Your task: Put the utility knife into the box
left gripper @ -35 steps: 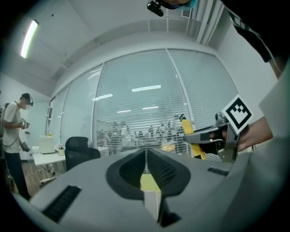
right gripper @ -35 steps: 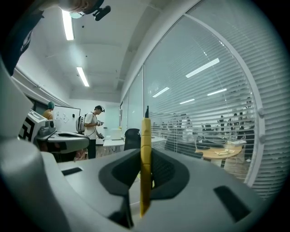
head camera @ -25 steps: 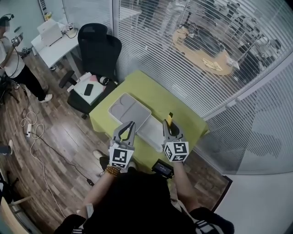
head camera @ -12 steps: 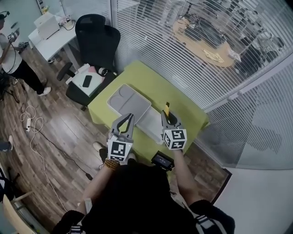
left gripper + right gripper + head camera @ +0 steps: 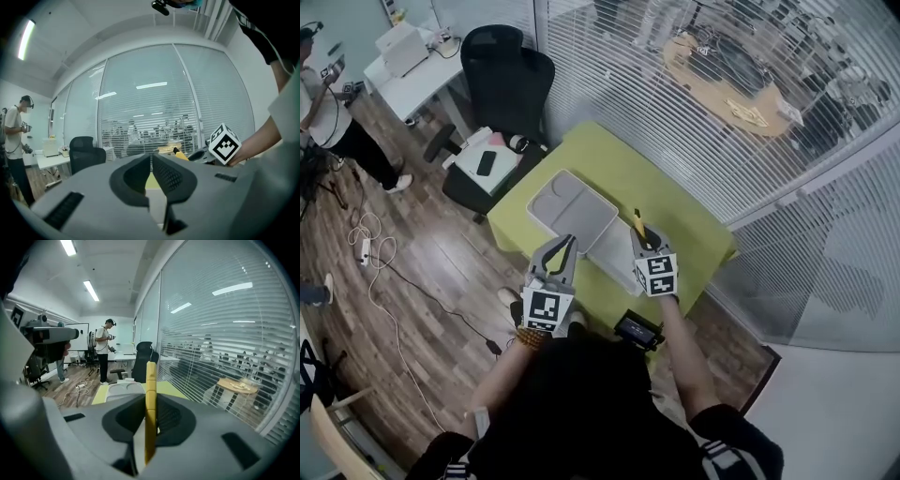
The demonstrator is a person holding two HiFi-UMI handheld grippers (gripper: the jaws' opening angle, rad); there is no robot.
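Head view: a green worktop [image 5: 675, 202] has 1 grey box [image 5: 567, 202] lying open by the edge nearest the person. The right gripper [image 5: 641, 234] is up in the air by the box's right end. A yellow utility knife [image 5: 637, 219] pokes out of its jaws. The left gripper [image 5: 565, 244] hangs over the near side of the box. The knife isn't in the box yet.

Left gripper view: the jaws are pressed together w/ nothing btwn them. Off to the right you can see the other gripper's marker cube & the knife's yellow tip [image 5: 180, 153].

Right gripper view: the jaws squeeze the knife [image 5: 150, 380], which stands straight up btwn them. The box [image 5: 123, 389] sits on the worktop just past the jaws.

How far along: I think the pick-up part is done. What's left is to carry the knife over the box, bring it down & let go.

Count: 1 knife, 1 box, 2 grippers, plus 1 black chair [image 5: 506, 89] on the floor past the worktop's far-left edge.
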